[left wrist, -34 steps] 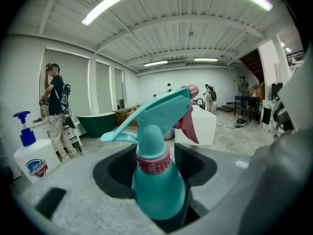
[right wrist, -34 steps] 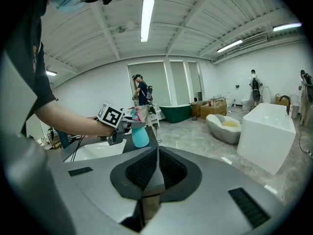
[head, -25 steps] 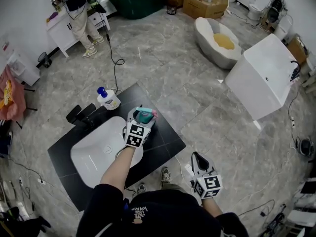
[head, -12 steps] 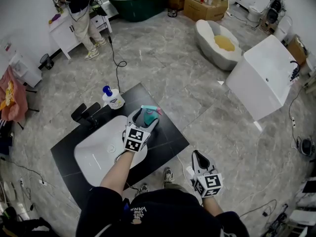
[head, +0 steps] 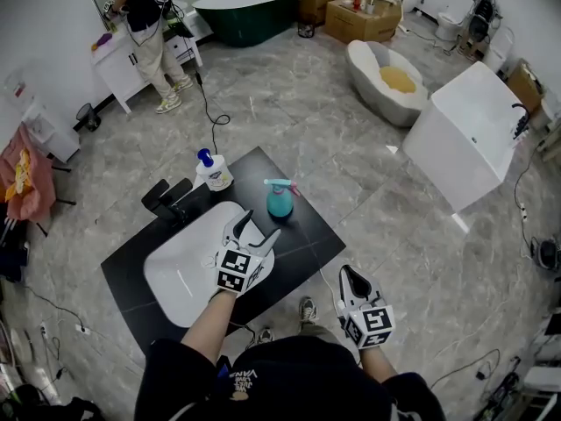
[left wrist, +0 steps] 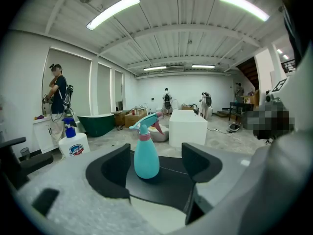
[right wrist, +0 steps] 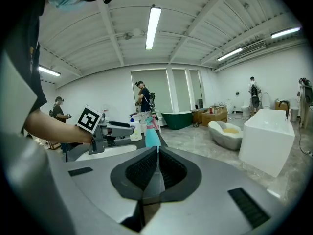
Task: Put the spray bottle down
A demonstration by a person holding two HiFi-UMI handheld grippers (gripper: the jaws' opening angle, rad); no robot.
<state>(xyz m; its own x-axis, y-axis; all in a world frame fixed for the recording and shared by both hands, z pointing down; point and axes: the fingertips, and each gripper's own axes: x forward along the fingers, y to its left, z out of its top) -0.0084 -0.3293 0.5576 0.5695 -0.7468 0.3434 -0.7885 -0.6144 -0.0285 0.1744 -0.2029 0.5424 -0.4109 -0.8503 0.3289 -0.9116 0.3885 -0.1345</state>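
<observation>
The spray bottle (head: 280, 200) stands upright on the black bench (head: 302, 239), its long axis vertical and its base flat on the top. It lies straight ahead of the left gripper (head: 256, 228), in line with the gap between the jaws but beyond their tips, so nothing touches it. In the left gripper view the bottle (left wrist: 146, 151) shows framed between two wide-spread jaws with bare bench all round its foot, and the left gripper (left wrist: 156, 163) holds nothing. That gripper hangs over the rim of the white sink (head: 180, 266) and is much the nearer of the two. The right gripper (head: 349, 281) sits low by the person's body, off the bench and over the floor, well apart from the bottle, with its jaws pressed together on nothing (right wrist: 156, 168).

The bottle looks set down already, so what remains is likely just to draw the left gripper clear without knocking it. A soap bottle (head: 213, 170) and a black tap (head: 166, 198) stand near on the bench's far side, and the room around is grey stone floor (head: 351, 174) with tubs about
</observation>
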